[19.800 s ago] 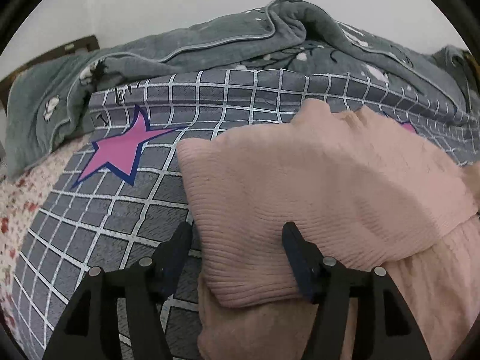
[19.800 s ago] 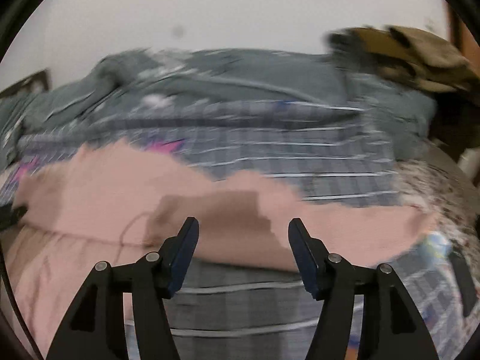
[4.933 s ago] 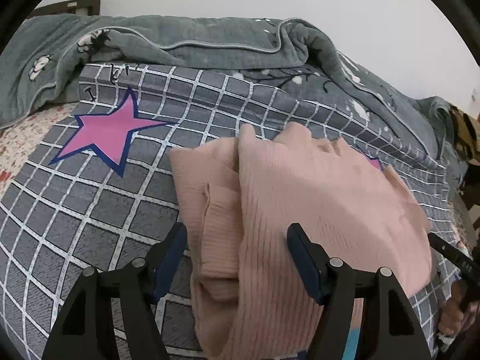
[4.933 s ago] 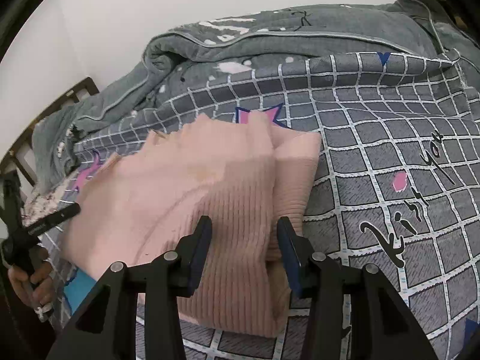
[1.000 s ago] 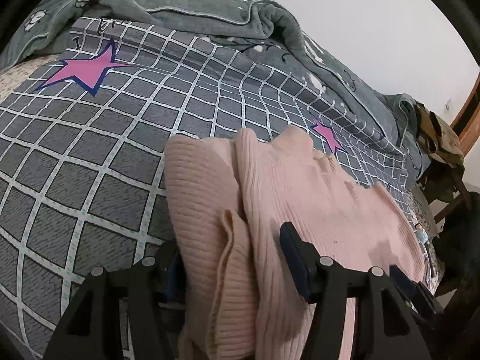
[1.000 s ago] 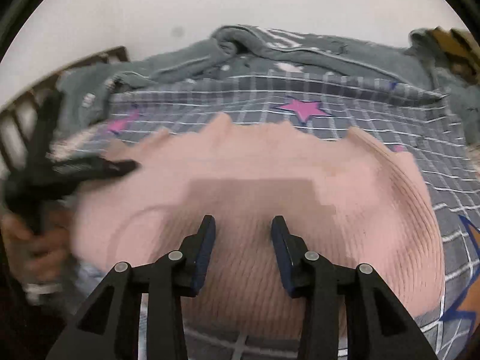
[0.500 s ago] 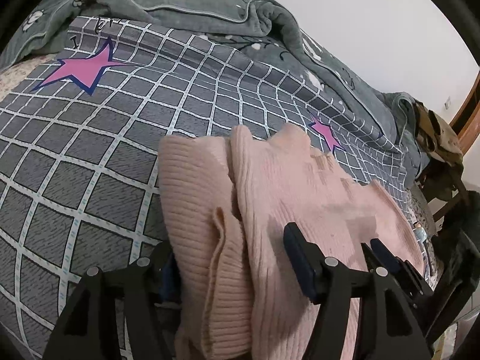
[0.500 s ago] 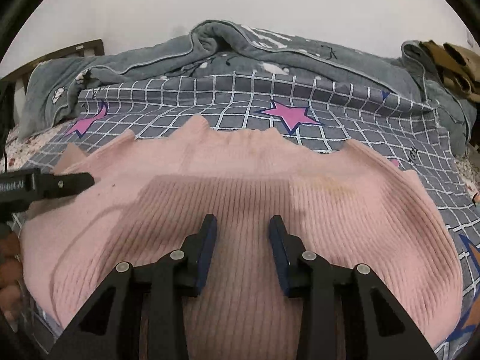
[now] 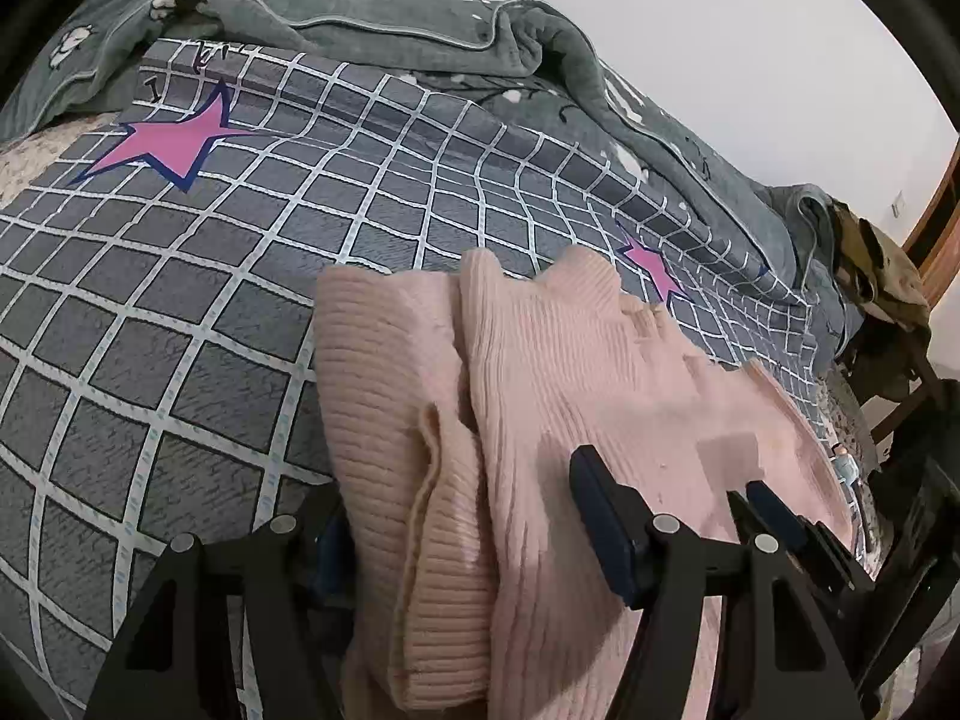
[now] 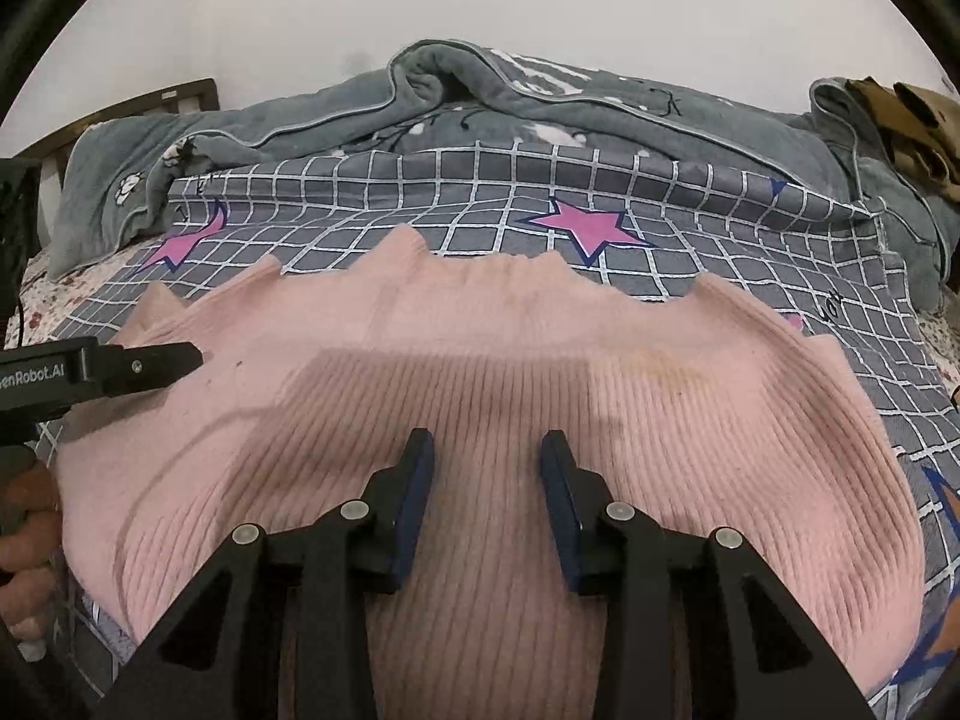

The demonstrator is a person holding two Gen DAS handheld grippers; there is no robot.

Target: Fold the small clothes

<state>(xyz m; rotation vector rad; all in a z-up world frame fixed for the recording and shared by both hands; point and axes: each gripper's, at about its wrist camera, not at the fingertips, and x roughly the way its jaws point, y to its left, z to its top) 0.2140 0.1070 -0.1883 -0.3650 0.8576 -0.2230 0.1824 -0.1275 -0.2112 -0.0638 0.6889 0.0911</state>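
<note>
A pink ribbed knit sweater (image 10: pixel 516 384) lies folded on the bed, its sleeve layers stacked at the left edge in the left wrist view (image 9: pixel 540 372). My left gripper (image 9: pixel 462 510) is open, its fingers astride that folded edge, the left finger partly hidden behind the fabric. My right gripper (image 10: pixel 486 468) is open with a narrow gap and hovers over the sweater's near middle. The left gripper's finger also shows at the sweater's left side in the right wrist view (image 10: pixel 144 363). The right gripper's fingers (image 9: pixel 780 516) show in the left wrist view.
The bed cover (image 9: pixel 180 312) is grey with a white grid and pink stars. A rumpled grey-green blanket (image 10: pixel 480 96) lies along the far wall. Brown clothing (image 10: pixel 912 120) sits at the far right. A wooden headboard (image 10: pixel 120 108) is at the left.
The right gripper has drawn back a little and steadied over the sweater's middle. The left gripper has stayed at the folded left edge.
</note>
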